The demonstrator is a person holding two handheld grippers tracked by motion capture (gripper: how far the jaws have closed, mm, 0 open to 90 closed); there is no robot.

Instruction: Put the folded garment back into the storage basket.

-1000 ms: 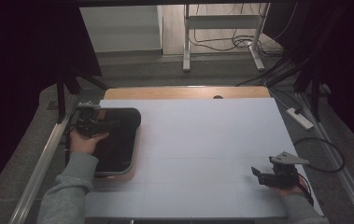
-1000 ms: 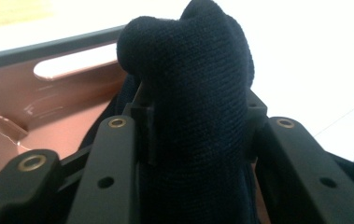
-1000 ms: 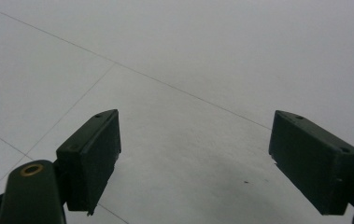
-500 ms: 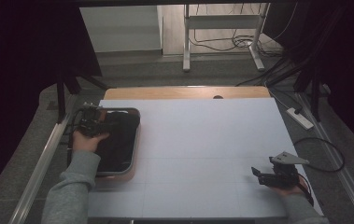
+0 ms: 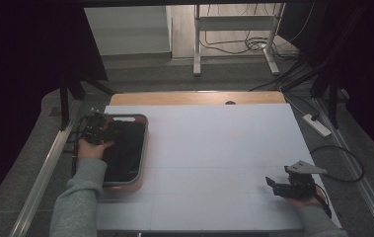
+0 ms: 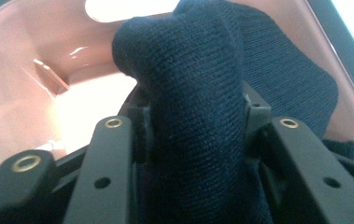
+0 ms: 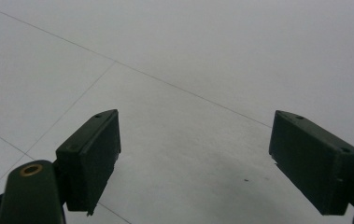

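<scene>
Left tool pinching dark knit cloth, pink bin around

A dark navy knitted cloth lies bunched in a pink plastic basin at the table's nine o'clock edge, one fold pinched upright.

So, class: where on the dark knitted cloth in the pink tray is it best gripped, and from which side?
Probably at the raised fold of the dark knitted cloth, from above. It bunches up clear of the pink tray, and the left gripper is shut across it there.
</scene>
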